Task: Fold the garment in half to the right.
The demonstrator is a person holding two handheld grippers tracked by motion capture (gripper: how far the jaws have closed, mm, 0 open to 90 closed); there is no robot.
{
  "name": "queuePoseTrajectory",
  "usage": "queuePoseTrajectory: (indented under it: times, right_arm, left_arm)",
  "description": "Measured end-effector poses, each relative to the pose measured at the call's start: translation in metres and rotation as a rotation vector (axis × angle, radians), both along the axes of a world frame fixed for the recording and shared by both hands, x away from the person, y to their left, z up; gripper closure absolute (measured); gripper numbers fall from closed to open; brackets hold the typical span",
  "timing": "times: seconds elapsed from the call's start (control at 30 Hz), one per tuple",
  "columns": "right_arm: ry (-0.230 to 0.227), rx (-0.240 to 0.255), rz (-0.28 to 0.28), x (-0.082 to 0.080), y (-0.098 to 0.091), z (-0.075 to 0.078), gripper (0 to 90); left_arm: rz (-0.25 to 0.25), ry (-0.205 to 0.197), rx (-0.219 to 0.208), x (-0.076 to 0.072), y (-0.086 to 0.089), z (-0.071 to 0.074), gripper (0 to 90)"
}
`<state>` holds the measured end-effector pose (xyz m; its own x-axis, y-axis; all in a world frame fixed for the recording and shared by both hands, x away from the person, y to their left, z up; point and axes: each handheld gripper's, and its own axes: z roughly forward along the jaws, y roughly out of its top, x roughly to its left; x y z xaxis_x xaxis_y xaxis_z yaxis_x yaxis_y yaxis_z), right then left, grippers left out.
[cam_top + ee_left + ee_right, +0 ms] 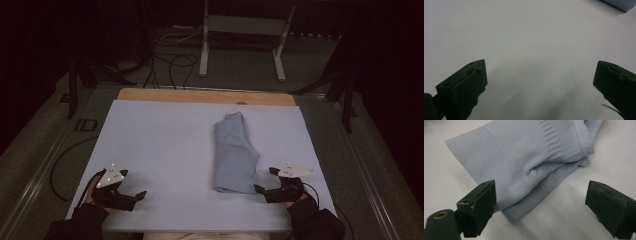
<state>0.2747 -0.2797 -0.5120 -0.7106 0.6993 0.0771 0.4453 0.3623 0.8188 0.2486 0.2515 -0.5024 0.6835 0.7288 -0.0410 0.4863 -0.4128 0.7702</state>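
A folded light-blue knit garment [234,155] lies right of the middle of the white table top [160,145]. My right gripper [265,180] is open just beside its near right corner. In the right gripper view the ribbed hem of the garment [524,152] reaches toward the left jaw, and the right gripper [540,185] has nothing clamped between its jaws. My left gripper [133,184] is open at the near left, well away from the cloth. The left gripper [540,63] hangs over bare table, with a corner of the garment [621,3] far off.
A wooden strip [205,96] runs along the table's far edge. Behind it on the floor are loose cables [170,65] and a metal stand [245,30]. Dark supports flank the table at both sides.
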Motion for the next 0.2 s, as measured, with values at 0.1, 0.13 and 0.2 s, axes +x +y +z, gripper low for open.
queuePoseTrajectory:
  times: [0.1,0.13,0.2]
  right_arm:
    - [0.009,-0.006,0.006,0.0006,0.0008,-0.0009,9.8]
    - [0.009,-0.006,0.006,0.0006,0.0008,-0.0009,9.8]
    - [0.013,-0.002,0.006,0.0009,0.0009,-0.0015,9.8]
  left_arm:
    - [-0.01,0.002,0.002,-0.0013,-0.0073,-0.0004,0.1]
    - [-0.01,0.002,0.002,-0.0013,-0.0073,-0.0004,0.1]
    - [-0.014,-0.007,0.008,-0.0024,-0.0108,0.0004,0.1]
